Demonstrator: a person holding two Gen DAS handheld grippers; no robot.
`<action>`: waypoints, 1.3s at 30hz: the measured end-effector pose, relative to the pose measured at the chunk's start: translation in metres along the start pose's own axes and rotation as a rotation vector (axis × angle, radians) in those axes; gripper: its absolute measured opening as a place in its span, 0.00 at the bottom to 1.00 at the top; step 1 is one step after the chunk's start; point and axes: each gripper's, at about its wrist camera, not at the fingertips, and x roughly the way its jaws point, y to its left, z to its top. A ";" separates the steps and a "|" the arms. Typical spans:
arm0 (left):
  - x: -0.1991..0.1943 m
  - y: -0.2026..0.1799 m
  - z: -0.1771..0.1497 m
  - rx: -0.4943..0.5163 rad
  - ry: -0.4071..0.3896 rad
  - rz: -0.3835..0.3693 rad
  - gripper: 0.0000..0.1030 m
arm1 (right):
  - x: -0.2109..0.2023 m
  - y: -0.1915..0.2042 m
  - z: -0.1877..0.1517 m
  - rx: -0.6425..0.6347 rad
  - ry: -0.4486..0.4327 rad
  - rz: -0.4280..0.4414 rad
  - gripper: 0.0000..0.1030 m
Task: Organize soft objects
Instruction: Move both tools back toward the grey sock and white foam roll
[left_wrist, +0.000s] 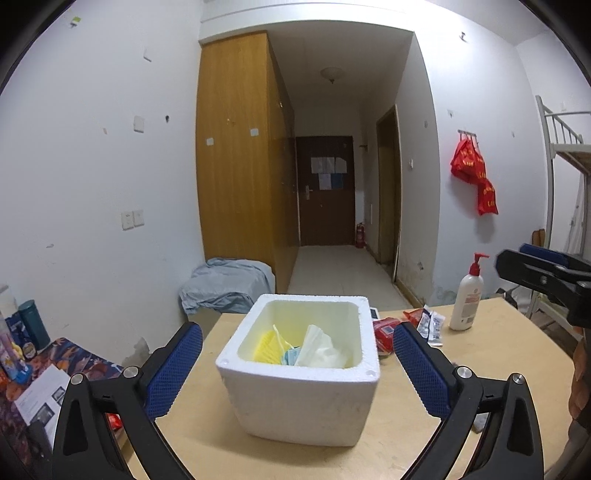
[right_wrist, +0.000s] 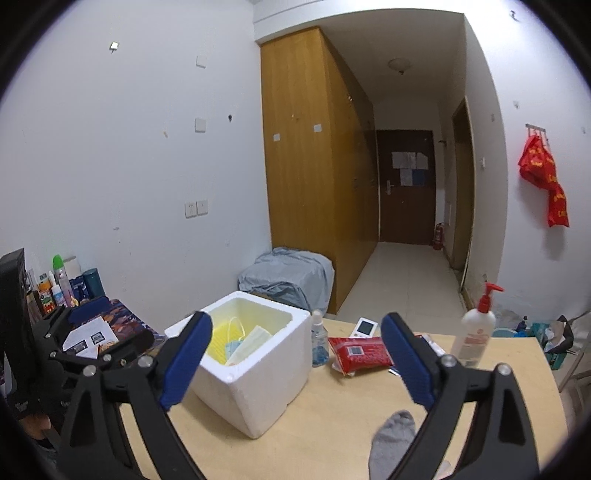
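The foam box (left_wrist: 299, 373) sat in the lower middle of the left wrist frame, on the counter (left_wrist: 480, 369), squarely between the left gripper (left_wrist: 297, 363) fingers (left_wrist: 173, 369), which stood wide apart with nothing between the pads; the box was beyond them, not clamped. That placement read as the box serving as the bin for the soft things: inside it lay a yellow mesh piece (left_wrist: 266, 347), a blue mask (left_wrist: 290, 357) and a white mask (left_wrist: 325, 350), heaped against the near wall, so a good share of the sorting looked done.

In the right wrist frame the right gripper (right_wrist: 295, 360) also had its fingers (right_wrist: 186, 365) spread, empty, aimed over the counter to the right of the box. A grey sock (right_wrist: 391, 439) lay at the bottom of that frame, just beside the right finger's arm, on bare wood and outside the box; it seemed the next soft thing to go in, and the open fingers suited reaching for it.

Behind the box, in the middle right of that frame, a red packet (right_wrist: 364, 350), a blue bottle (right_wrist: 319, 343), a small device (right_wrist: 365, 328) and a pump bottle (right_wrist: 474, 332) stood along the far edge. The hard items probably stayed out on purpose. The packet may be soft wipes; I could not tell whether it belonged in the box
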 end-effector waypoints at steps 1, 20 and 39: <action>-0.006 0.000 0.000 -0.004 -0.004 0.002 1.00 | -0.009 0.000 -0.001 -0.002 -0.013 -0.005 0.94; -0.071 -0.021 -0.003 0.014 -0.080 -0.059 1.00 | -0.065 0.006 -0.023 -0.022 -0.065 -0.076 1.00; -0.058 -0.057 -0.057 -0.021 -0.110 -0.175 1.00 | -0.071 -0.014 -0.091 0.041 -0.034 -0.189 1.00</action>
